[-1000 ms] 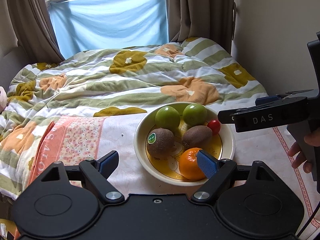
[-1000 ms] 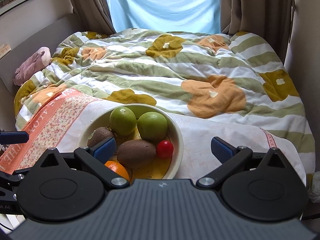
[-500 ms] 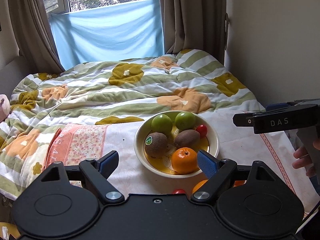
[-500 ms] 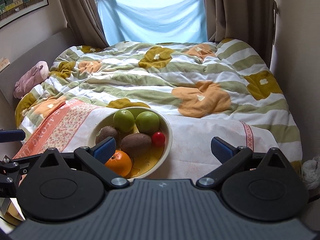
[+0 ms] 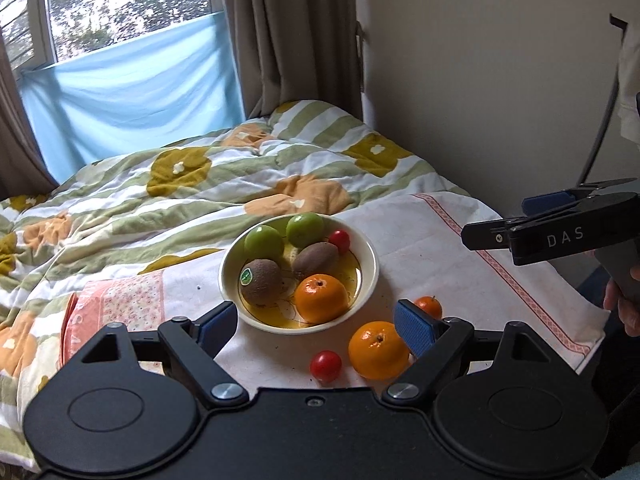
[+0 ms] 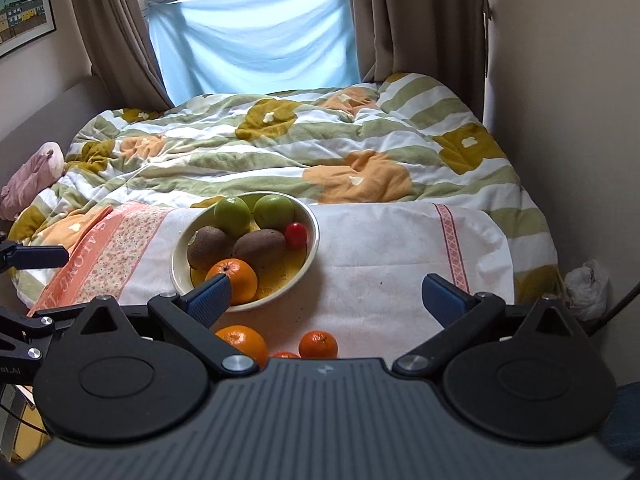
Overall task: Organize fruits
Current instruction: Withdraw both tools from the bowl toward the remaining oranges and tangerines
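A cream bowl (image 5: 370,264) (image 6: 314,236) sits on a white cloth and holds two green apples (image 5: 264,242), two kiwis (image 5: 260,282), an orange (image 5: 321,298) and a small red tomato (image 5: 340,240). On the cloth in front of the bowl lie a large orange (image 5: 378,350) (image 6: 242,344), a small tangerine (image 5: 429,306) (image 6: 319,345) and a red tomato (image 5: 326,366). My left gripper (image 5: 316,324) is open and empty, held back above the loose fruit. My right gripper (image 6: 326,298) is open and empty; it also shows in the left wrist view (image 5: 552,232) at the right.
The white cloth (image 6: 384,248) with a pink patterned end (image 6: 100,256) lies on a bed with a flowered quilt (image 6: 280,148). A wall runs along the right (image 5: 480,80). A window with curtains and a blue sheet (image 6: 256,40) is behind the bed.
Both grippers have pulled back and up from the bowl. The loose orange, tangerine and tomato in front of the bowl have come into view. Both grippers stay open.
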The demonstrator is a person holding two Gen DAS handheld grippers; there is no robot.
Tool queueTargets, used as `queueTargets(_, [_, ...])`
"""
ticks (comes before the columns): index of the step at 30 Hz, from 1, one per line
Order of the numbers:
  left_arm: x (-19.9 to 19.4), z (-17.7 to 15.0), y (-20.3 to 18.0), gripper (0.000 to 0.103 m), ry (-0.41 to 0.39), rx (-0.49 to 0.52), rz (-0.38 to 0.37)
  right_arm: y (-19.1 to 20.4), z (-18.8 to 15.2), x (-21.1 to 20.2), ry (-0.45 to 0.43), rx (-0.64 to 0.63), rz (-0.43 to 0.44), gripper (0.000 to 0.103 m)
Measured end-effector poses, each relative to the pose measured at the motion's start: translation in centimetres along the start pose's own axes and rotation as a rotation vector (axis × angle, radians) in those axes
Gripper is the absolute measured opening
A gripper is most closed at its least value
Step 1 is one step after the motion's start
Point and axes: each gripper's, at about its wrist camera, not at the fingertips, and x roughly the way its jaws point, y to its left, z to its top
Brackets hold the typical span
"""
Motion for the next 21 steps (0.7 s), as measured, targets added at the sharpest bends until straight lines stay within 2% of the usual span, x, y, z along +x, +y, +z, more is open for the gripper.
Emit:
queueTargets(7, [0.7, -1.4, -0.2, 0.089, -0.006, 0.132, -0.118, 0.9, -3.3, -0.9, 0.034, 0.046, -0.058, 0.103])
queueTargets(13, [3.3, -2.8, -0.8, 0.089, 0.009, 0.242, -0.204, 1.5, -5.9, -0.1, 0.045, 0.053, -0.090, 0.103])
queueTargets(21, [8.2, -4.1, -2.3, 0.087, 0.038, 0.341, -0.256, 1.4, -8.4, 3.1, 0.080, 0.048, -0.080, 0.103])
